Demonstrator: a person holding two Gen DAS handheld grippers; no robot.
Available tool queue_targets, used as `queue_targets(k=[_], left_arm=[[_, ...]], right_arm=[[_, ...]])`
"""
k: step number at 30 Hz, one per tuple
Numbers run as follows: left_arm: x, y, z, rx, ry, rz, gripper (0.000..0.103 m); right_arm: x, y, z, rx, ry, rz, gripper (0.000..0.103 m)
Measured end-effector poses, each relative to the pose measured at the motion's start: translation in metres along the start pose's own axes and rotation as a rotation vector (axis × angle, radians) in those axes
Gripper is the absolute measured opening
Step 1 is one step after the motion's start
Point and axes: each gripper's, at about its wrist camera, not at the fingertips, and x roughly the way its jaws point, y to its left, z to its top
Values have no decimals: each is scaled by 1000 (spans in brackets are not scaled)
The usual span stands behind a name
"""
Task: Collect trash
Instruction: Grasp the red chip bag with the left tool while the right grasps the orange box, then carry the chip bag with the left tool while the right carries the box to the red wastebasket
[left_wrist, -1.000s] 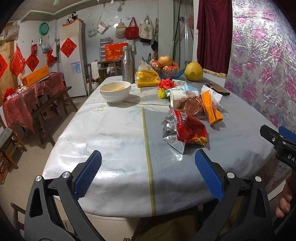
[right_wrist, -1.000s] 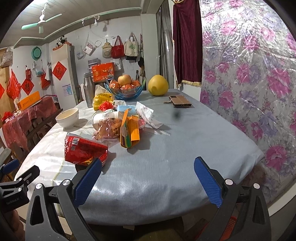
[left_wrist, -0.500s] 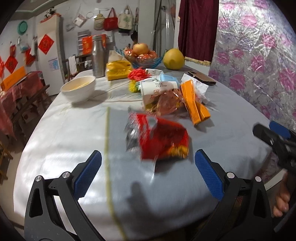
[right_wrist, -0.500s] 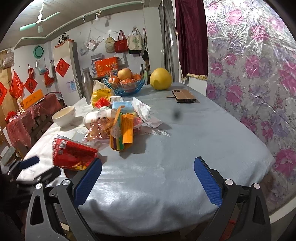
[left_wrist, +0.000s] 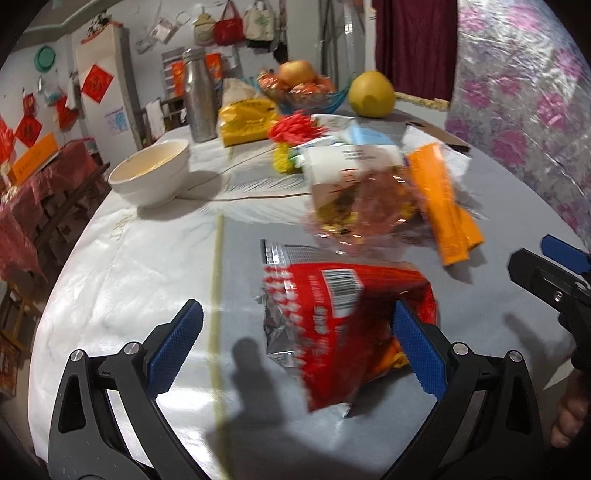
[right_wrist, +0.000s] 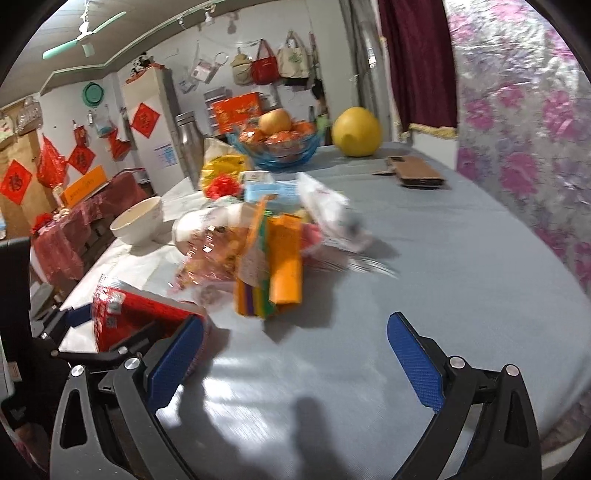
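Red snack bag (left_wrist: 343, 317) lies between spread left gripper (left_wrist: 295, 347) jaws

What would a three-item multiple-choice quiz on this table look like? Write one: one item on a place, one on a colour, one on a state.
1. Where does the red snack bag lie?
A. In the white bowl
B. On the table, between the left gripper's jaws
C. In the fruit bowl

2. What colour are the pads on the right gripper?
A. Blue
B. Green
C. White

3. How do the left gripper's jaws stand?
A. Shut on the bag
B. Shut on nothing
C. Open

Answers: 1 B, since the bag rests flat on the table with a pad at either side; 2 A, since both pads show blue; 3 C, since a wide gap parts the pads, though the right pad's contact with the bag cannot be told.
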Motion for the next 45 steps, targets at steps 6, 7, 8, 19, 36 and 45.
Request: queue_targets(k=[6,7,8,19,36,45], left_arm=[[5,28,2,-71,18,21,97],[5,30,2,-82,19,13,97],[3,33,2,-93,19,-4,97],[-15,-7,-7,25,-40,-147,97],[24,-5,3,-37,49,-39,88],[-2,26,2,-120,-40,-89,67]], right_arm=[[44,14,22,17,60,48,97],[50,12,24,31,73,60,97],[55,11,26,42,84,68,96],[42,-5,16,66,83,172,38],[10,-36,-10,76,73,143,41],[-9,-31,-9,63,22,144,40]])
